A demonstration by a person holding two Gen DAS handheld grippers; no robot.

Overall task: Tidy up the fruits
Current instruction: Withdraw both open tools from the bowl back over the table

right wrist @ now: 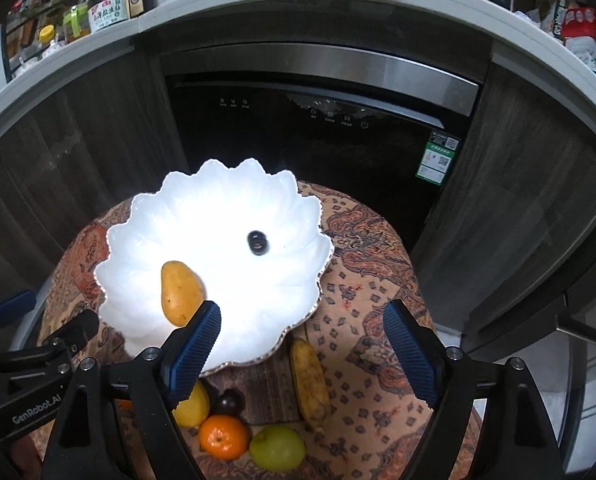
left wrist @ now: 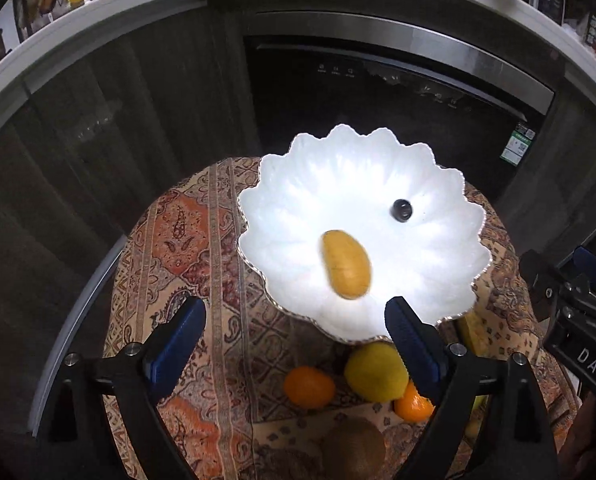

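Fruits lie partly in and partly around the white scalloped bowl point(left wrist: 362, 184), which stands toward the far edge of the patterned tablecloth point(left wrist: 202, 240). The left gripper point(left wrist: 296, 344) hangs with its blue pads wide apart and nothing between them; the right gripper point(right wrist: 302, 340) is likewise spread and empty. Inside the bowl rest a yellow mango point(left wrist: 346, 265) and a small dark fruit point(left wrist: 402, 210), perhaps a grape, well apart. On the cloth at the near edge sit a mandarin point(right wrist: 223, 437), a green apple point(right wrist: 277, 449), a lemon point(left wrist: 376, 372), a kiwi point(left wrist: 352, 450), a dark plum point(right wrist: 229, 402) and a second mango point(right wrist: 310, 384).
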